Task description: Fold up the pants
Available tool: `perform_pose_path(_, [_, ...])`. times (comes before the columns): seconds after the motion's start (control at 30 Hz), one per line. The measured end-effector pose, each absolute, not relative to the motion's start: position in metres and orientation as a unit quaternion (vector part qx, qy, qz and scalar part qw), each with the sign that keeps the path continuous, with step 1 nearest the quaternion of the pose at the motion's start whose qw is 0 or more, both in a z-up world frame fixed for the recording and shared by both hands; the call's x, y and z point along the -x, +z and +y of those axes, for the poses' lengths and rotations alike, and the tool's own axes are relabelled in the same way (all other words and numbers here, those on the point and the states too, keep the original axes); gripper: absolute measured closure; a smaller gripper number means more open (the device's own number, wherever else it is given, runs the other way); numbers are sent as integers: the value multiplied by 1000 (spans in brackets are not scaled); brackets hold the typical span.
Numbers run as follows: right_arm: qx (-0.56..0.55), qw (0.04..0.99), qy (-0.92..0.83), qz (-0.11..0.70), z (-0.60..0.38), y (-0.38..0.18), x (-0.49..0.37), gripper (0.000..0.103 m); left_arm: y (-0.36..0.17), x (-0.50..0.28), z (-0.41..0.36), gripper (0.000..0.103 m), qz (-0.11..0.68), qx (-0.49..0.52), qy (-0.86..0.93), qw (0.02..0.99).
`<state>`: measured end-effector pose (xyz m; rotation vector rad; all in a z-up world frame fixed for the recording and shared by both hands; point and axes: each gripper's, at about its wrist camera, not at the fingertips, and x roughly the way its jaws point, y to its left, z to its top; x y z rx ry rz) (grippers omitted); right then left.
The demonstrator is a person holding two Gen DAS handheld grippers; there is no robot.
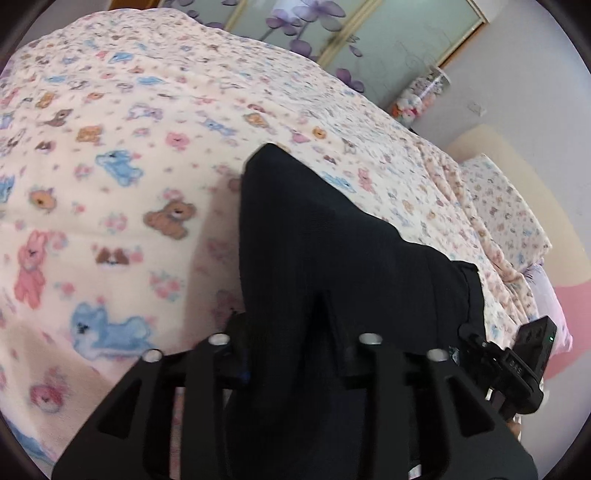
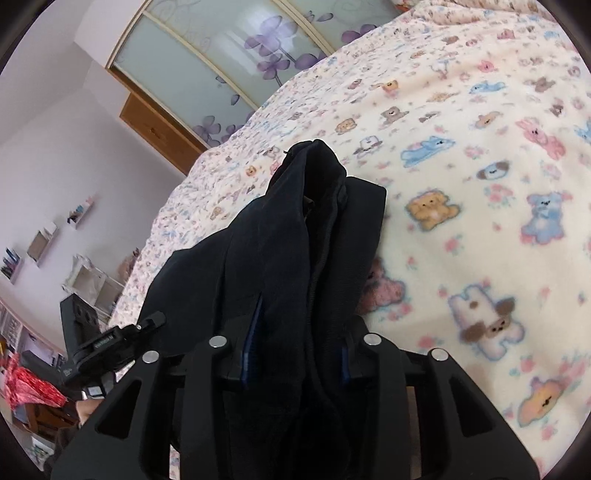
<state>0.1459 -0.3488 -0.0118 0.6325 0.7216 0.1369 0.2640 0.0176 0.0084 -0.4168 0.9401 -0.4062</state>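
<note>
Bed blanket with animal print fills both views. Black pants hang bunched over it, clamped in my left gripper and right gripper, fabric pinched between each pair of fingers.

Pants up off the bed, bunched between the fingers of the left gripper, the cloth running forward and draping over the blanket. To their right, the right gripper sits just beside them. Pillow at the bed's far right edge, wardrobe doors behind the bed. From the right wrist, the pants fill the right gripper, 2 folds side by side; the left gripper is to their left, shelves on the wall beyond it.
</note>
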Motion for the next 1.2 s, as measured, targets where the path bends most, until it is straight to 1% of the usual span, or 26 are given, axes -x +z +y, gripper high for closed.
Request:
perform_pose_path(0.03, [-294, 888, 57, 349, -348, -10, -143, 32, 10, -263, 21, 51, 444, 199, -183, 854])
perform_pose_path(0.07, [-283, 894, 51, 344, -347, -7, -139, 19, 13, -261, 25, 46, 439, 202, -178, 857])
perform_pose_path(0.13, [-255, 909, 34, 327, -346, 4, -125, 18, 25, -253, 36, 29, 420, 206, -168, 868])
perform_pose_path(0.2, [-238, 920, 8, 312, -350, 14, -110, 16, 40, -242, 48, 24, 394, 196, -149, 885])
perform_pose_path(0.3, [-246, 932, -1, 266, -351, 30, -82, 13, 66, -215, 57, 12, 354, 183, -147, 905])
perform_pose_path(0.37, [-248, 939, 19, 238, -347, 39, -72, 6, 78, -196, 51, 6, 336, 178, -175, 908])
perform_pose_path(0.4, [-242, 943, 39, 226, -340, 44, -66, 6, 81, -189, 46, 2, 332, 174, -187, 908])
perform_pose_path(0.5, [-203, 949, 83, 225, -306, 50, -62, 5, 84, -165, 22, 2, 325, 154, -231, 904])
perform_pose_path(0.63, [-169, 947, 104, 253, -278, 40, -54, 5, 65, -156, -9, 2, 355, 139, -256, 888])
perform_pose_path(0.73, [-179, 939, 105, 274, -276, 29, -60, 5, 44, -162, -21, 2, 385, 126, -250, 880])
perform_pose_path(0.83, [-194, 923, 87, 320, -280, 8, -67, 3, 15, -175, -21, 2, 426, 115, -221, 870])
perform_pose_path(0.9, [-215, 916, 97, 324, -285, -3, -69, 1, -7, -184, -19, 2, 452, 132, -226, 853])
perform_pose_path(0.97, [-223, 917, 99, 316, -285, -6, -66, 1, -16, -182, -17, 2, 433, 142, -224, 861])
perform_pose_path(1.13, [-243, 915, 96, 307, -287, -9, -63, 1, -16, -170, -34, 2, 413, 76, -197, 886])
perform_pose_path(1.2, [-240, 918, 96, 301, -285, -9, -61, 1, -16, -168, -33, 2, 409, 76, -198, 887])
